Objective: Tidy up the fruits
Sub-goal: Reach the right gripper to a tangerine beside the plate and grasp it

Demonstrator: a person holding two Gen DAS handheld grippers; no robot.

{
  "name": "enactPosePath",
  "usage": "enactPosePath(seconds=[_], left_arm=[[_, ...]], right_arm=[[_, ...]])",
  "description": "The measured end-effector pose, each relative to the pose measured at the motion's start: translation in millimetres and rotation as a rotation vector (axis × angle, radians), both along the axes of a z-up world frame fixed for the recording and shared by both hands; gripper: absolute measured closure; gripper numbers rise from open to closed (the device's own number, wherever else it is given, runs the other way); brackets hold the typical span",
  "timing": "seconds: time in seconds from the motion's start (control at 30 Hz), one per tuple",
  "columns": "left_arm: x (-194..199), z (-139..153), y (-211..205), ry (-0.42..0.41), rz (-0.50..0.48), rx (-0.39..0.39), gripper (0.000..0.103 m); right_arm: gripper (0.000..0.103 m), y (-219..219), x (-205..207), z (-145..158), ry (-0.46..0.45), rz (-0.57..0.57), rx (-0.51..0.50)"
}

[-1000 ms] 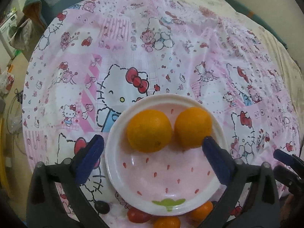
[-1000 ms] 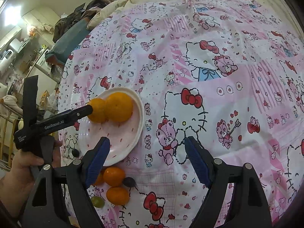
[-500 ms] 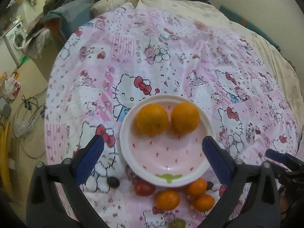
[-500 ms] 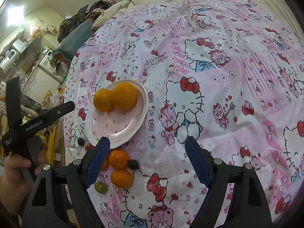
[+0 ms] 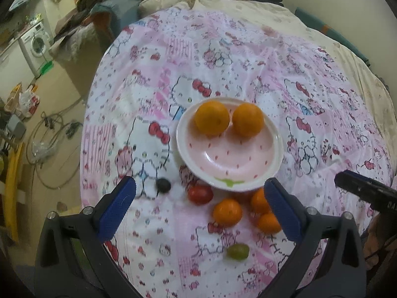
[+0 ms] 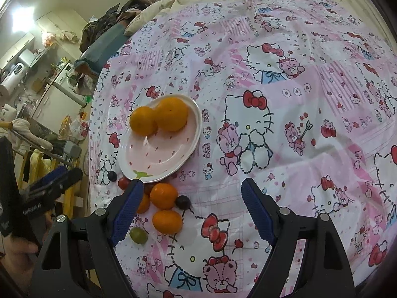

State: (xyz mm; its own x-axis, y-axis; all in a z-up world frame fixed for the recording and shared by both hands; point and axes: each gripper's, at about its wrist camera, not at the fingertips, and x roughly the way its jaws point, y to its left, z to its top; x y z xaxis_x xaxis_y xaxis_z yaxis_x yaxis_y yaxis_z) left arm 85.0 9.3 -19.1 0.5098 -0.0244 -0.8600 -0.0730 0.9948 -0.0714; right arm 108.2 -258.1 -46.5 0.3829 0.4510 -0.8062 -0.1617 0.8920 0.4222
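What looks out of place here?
Only two oranges sit on the plate. The rest of the fruit lies loose on the cloth beside its near rim: three small oranges, a red tomato, a green grape and two dark fruits. Nothing is spilled or damaged.

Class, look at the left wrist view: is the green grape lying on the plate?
No. The green grape lies on the patterned cloth, well clear of the plate, which holds only two oranges.

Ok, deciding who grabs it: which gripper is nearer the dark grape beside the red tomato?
Left, probably. The dark grape lies just ahead of the left gripper, by its left-side jaw; the right gripper sits farther right, past the loose oranges.
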Motion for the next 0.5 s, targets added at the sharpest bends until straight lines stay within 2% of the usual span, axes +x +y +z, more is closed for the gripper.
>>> enactPosePath(seconds=[0.2, 0.5], left_arm=[[-13, -16, 2, 0.067, 0.026, -0.032, 0.001], [-13, -22, 7, 0.078, 0.063, -0.052, 0.001]], right_arm=[[0.019, 7, -2, -7, 0.019, 0.014, -0.011], [0.019, 12, 1, -27, 0.091, 0.015, 0.018]])
